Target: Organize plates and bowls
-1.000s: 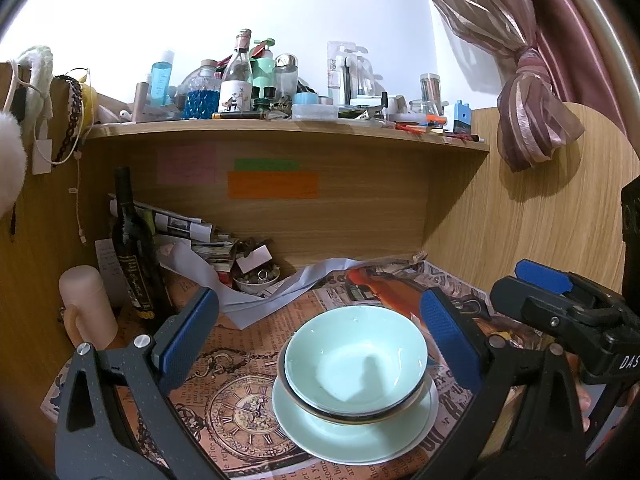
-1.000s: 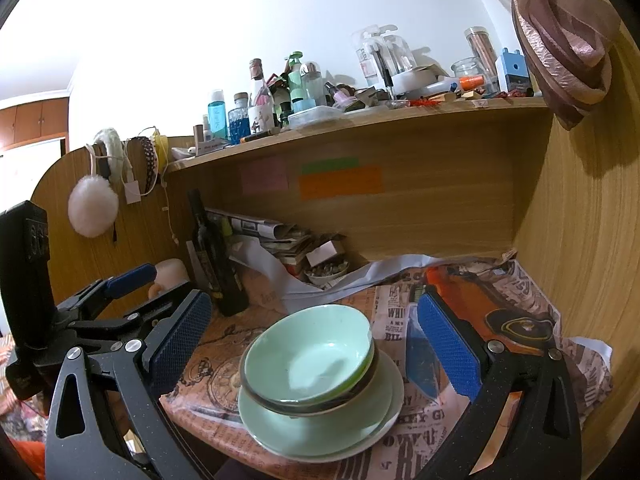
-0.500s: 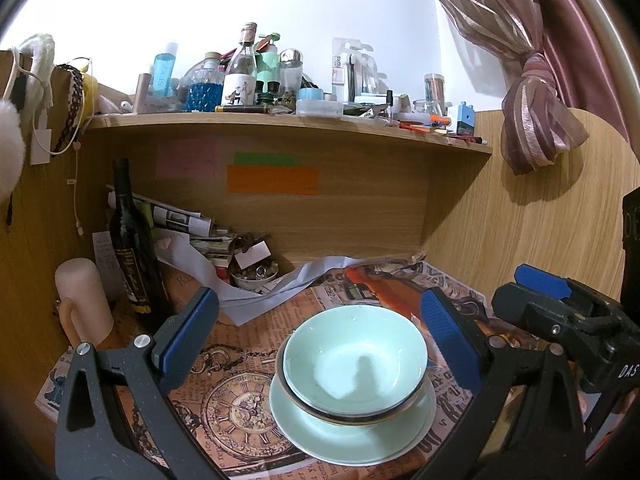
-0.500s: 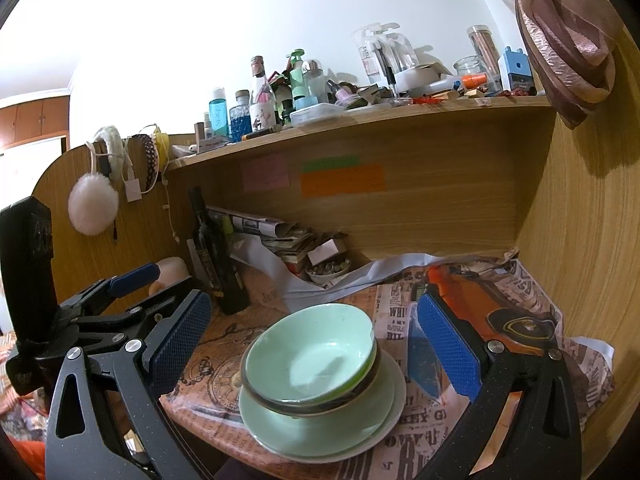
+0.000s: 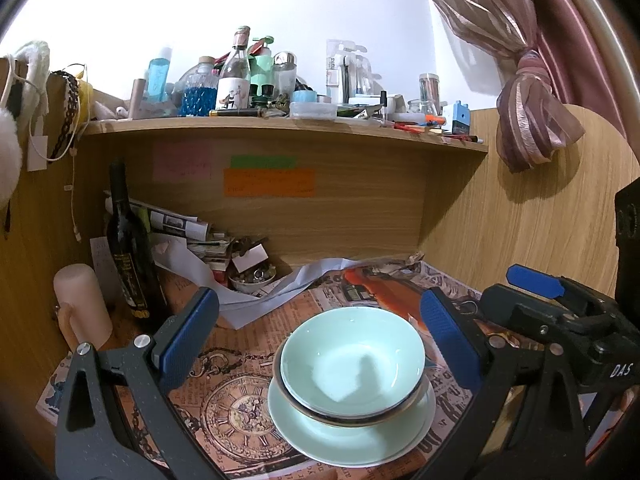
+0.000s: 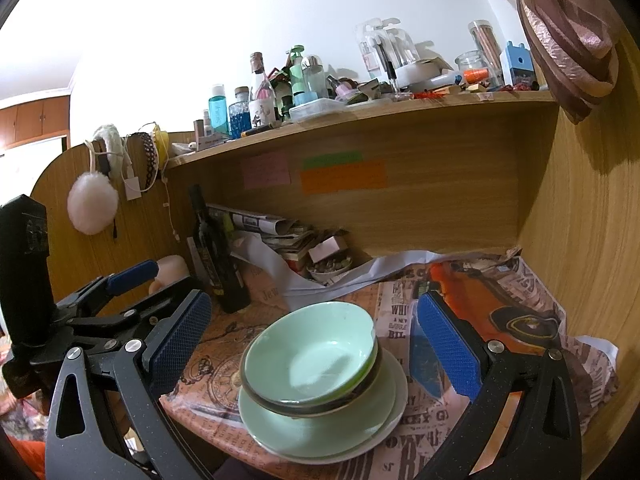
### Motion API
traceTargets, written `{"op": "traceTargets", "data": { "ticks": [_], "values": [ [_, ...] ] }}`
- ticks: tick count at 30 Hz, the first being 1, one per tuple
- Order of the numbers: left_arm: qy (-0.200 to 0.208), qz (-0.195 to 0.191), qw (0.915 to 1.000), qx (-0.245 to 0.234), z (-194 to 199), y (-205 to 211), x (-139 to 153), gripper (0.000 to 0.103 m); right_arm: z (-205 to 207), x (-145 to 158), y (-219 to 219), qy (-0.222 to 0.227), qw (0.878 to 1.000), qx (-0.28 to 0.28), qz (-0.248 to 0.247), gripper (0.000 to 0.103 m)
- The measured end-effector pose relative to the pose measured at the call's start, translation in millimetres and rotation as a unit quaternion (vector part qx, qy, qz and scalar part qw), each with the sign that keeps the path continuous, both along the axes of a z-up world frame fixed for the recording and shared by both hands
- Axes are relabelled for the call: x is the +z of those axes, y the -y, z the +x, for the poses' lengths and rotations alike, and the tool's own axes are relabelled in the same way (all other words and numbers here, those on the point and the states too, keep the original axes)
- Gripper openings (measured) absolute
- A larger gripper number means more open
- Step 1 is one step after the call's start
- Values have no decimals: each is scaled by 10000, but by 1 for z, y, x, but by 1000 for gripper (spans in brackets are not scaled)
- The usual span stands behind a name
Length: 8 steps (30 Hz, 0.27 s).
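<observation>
A pale green bowl [image 5: 352, 364] sits nested in a dark-rimmed bowl, and both rest on a pale green plate [image 5: 352, 438] on the newspaper-covered desk. My left gripper [image 5: 318, 334] is open and hovers just in front of the stack, holding nothing. From the right wrist view the same bowl [image 6: 312, 352] and plate [image 6: 320, 428] lie between the blue pads of my right gripper [image 6: 314, 342], which is also open and holding nothing. Each gripper shows at the edge of the other's view.
A dark wine bottle [image 5: 128, 248], a pink cylinder [image 5: 82, 312], rolled papers and a small dish of trinkets [image 5: 252, 278] crowd the back left. A cluttered wooden shelf [image 5: 280, 124] hangs overhead. A wooden side panel [image 6: 580, 240] stands on the right. The desk's front edge is close.
Both grippers stay open and almost still. The stack of bowls and plate has not moved.
</observation>
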State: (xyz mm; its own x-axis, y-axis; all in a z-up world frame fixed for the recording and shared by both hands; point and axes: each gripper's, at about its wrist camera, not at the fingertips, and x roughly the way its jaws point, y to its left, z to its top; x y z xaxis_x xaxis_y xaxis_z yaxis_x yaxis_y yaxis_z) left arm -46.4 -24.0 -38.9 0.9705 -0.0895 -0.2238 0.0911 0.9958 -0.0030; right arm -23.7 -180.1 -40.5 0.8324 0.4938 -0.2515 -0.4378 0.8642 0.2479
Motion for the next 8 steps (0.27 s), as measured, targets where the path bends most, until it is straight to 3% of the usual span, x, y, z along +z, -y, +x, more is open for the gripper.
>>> {"op": "traceTargets", "data": {
  "ticks": [8],
  "values": [
    [-26, -43, 10000, -13, 2, 0, 0, 102, 8, -4, 3, -97, 9999, 27, 4, 103]
  ]
}}
